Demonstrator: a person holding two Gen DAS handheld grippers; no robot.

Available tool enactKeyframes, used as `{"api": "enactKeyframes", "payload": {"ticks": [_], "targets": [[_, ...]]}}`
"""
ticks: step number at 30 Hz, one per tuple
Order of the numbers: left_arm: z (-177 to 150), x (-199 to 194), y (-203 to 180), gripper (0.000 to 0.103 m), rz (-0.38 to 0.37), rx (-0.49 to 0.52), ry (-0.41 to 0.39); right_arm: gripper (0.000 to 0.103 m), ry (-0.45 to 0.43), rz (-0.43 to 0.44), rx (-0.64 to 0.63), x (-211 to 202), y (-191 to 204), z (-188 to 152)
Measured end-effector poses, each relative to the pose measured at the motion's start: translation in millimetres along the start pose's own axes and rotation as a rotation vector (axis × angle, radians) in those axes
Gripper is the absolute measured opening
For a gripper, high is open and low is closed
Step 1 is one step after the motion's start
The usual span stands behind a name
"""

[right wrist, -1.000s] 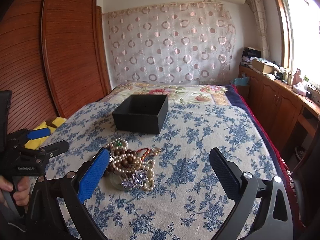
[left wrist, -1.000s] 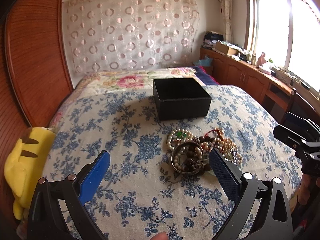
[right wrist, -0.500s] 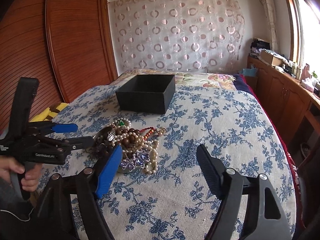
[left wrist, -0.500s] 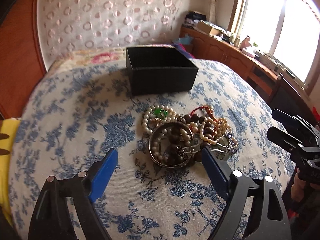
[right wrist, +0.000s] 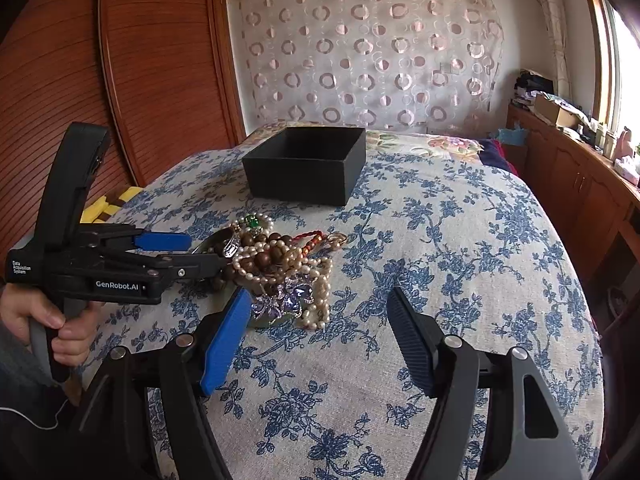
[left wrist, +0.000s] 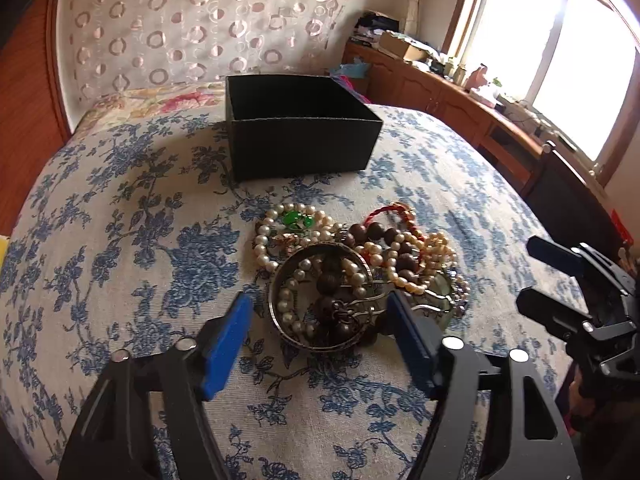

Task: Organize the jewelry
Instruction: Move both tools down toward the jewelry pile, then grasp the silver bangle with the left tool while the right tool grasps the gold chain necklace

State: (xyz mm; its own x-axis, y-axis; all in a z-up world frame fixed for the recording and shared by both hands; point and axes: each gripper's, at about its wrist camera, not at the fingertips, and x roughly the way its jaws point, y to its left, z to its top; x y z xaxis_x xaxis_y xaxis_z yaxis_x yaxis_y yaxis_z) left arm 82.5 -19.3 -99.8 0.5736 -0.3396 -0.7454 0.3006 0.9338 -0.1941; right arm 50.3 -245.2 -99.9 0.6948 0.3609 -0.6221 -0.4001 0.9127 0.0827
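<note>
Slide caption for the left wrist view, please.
Left gripper, jaws open, closing in on a metal bangle atop tangled bead jewelry; empty-looking black box waits behind.

I saw a bed (right wrist: 460, 240) under blue-flowered cloth, a circle-patterned curtain (right wrist: 372, 52) behind, wooden panelling (right wrist: 160, 60) left, bright windows (left wrist: 560, 60) right.

Left wrist view: the box (left wrist: 296, 136) stands on the bed (left wrist: 120, 240) at upper centre of frame. The jewelry pile (left wrist: 352, 272) lies below it at centre, apart from the box. A bangle (left wrist: 320, 296) rests on the pile's lower left part. The cabinet run (left wrist: 460, 108) occupies the upper right; the curtain (left wrist: 180, 28) spans the upper left behind the box.
</note>
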Motion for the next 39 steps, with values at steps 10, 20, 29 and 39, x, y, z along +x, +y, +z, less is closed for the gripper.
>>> {"api": "enactKeyframes", "payload": {"ticks": [10,20,29,39], "targets": [[1,1,6,0.054,-0.016,-0.017,0.008,0.073,0.015,0.008,-0.012,3,3,-1],[3,9,3,0.054,0.009,0.003,0.015,0.073,0.021,0.004,-0.009,3,2,-2],[-2,-19,6,0.054,0.032,-0.016,-0.047,0.073,0.026,0.007,-0.018,7,1,-2],[-8,-32,12,0.054,0.062,-0.02,-0.084,0.062,0.079,0.038,-0.066,23,6,8]]}}
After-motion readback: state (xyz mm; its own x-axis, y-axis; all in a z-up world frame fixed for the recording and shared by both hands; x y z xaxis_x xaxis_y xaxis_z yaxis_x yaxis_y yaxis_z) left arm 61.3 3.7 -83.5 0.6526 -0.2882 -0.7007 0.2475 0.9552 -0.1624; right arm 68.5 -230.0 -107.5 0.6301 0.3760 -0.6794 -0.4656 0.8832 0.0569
